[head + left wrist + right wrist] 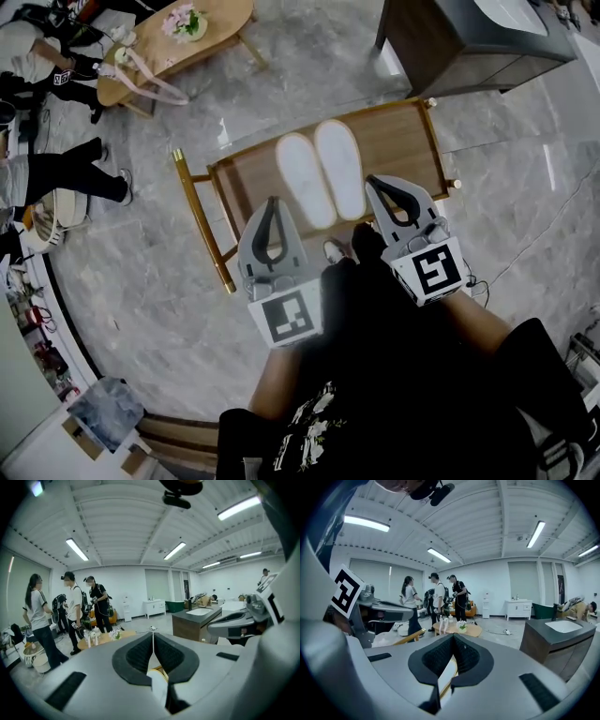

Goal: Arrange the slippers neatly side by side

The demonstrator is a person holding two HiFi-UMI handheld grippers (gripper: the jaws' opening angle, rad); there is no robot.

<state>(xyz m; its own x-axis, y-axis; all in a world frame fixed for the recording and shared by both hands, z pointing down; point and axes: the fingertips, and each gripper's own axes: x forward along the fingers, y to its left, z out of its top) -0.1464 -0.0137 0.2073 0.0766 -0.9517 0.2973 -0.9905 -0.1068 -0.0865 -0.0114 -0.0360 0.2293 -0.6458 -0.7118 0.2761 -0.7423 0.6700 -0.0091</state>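
1. Head view: Two white slippers (pixel 306 183) are seen lying on a wooden desk (pixel 398 141) with gold legs.
   - They are laid right next to each other, side by side, and are pointed the same way.
   - The left hand-held gripper (pixel 273 206) and the right hand-held gripper (pixel 373 183) are held over the near edge of the desk.
   - The slippers are not touched by either one. Both are clenched, and nothing is gripped.
   - A grey stone floor (pixel 169 281) is seen under the desk.
   - An oval table (pixel 216 28) with flowers (pixel 183 21) is seen far off, and so is a dark cabinet (pixel 450 47).

2. Left gripper view: The jaws of the left hand-held gripper (pixel 153 641) are seen pressed tight together, with nothing between them.
   - A bit of white is seen through the gap below the closed tips, and it is not gripped.
   - The camera is pointed out across a big white room.
   - Some people (pixel 75 606) are seen standing at the left.
   - The cabinet, with a sink on top, is seen at the right, and the right hand-held gripper is seen beside it.

3. Right gripper view: The jaws of the right hand-held gripper (pixel 453 641) are also seen shut tight, and nothing is held.
   - The left hand-held gripper is seen at the left.
   - The people and the oval table are seen straight ahead, and the cabinet is seen at the right.
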